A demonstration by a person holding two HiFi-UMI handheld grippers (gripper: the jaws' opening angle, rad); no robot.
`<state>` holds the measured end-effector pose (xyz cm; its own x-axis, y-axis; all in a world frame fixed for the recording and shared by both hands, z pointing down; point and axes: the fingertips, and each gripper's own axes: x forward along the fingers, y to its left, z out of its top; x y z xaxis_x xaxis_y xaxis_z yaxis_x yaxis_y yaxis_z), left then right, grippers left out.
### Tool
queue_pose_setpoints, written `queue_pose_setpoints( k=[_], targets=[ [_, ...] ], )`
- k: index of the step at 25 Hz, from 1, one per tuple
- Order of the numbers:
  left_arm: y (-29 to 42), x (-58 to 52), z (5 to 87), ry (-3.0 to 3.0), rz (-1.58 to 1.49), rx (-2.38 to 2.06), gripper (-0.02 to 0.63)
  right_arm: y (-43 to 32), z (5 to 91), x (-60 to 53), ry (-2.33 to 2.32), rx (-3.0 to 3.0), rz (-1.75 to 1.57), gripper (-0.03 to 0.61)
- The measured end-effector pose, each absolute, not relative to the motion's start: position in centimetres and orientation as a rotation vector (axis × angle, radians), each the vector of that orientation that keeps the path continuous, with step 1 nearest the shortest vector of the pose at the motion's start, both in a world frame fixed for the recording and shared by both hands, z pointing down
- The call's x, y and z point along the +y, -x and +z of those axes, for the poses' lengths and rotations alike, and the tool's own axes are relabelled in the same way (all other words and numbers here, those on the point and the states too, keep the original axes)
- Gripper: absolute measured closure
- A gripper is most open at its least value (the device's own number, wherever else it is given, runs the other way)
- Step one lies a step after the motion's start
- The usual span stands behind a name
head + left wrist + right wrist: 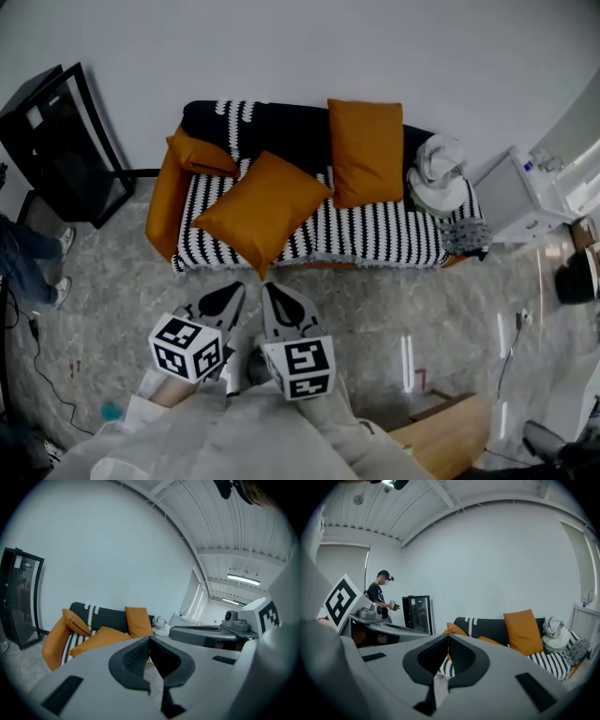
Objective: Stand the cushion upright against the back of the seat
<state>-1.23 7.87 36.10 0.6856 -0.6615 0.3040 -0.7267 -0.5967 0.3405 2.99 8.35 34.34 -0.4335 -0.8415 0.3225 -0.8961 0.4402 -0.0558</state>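
Head view, looking steeply down: a sofa w/ a black-and-white striped seat (375,239) and a dark backrest (272,122) stands against a pale wall. The task's orange cushion (262,211) lies flat on the seat's left-centre, turned diamond-wise. One corner pokes over the front edge toward the camera, and it does not lean on the backrest. A second orange cushion (366,150) stands upright against the backrest to its right. A third cushion (202,152) is tucked at the left armrest, and a white bundle (439,173) sits at the seat's far right. Both tools are held low in front of the sofa, over speckled floor, apart from the cushion: left gripper (228,298) and right gripper (281,302), side by side, tips aimed toward the overhanging corner. Each gripper's own view shows its jaws pressed together at the tips w/ nothing between them. Judgement: the cushion looks plump, soft & light; the fabric cover is prob. not slippery, and nothing about it is fragile. It would likely sag & fold if lifted by one corner. Better to open the jaws, pinch the edge seam at two opposite corners, one per gripper, then tip it up onto the backrest. A shallow pinch may slide off the filling.
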Motion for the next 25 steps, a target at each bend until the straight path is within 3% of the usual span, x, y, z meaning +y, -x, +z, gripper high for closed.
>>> queue_pose_setpoints(
  k=[25],
  targets=[
    [-3.5, -7.3, 34.4, -2.421, 0.137, -1.198, 0.606, -7.4, 33.6, -5.9, -1.382, -2.524, 0.273, 0.565]
  ],
)
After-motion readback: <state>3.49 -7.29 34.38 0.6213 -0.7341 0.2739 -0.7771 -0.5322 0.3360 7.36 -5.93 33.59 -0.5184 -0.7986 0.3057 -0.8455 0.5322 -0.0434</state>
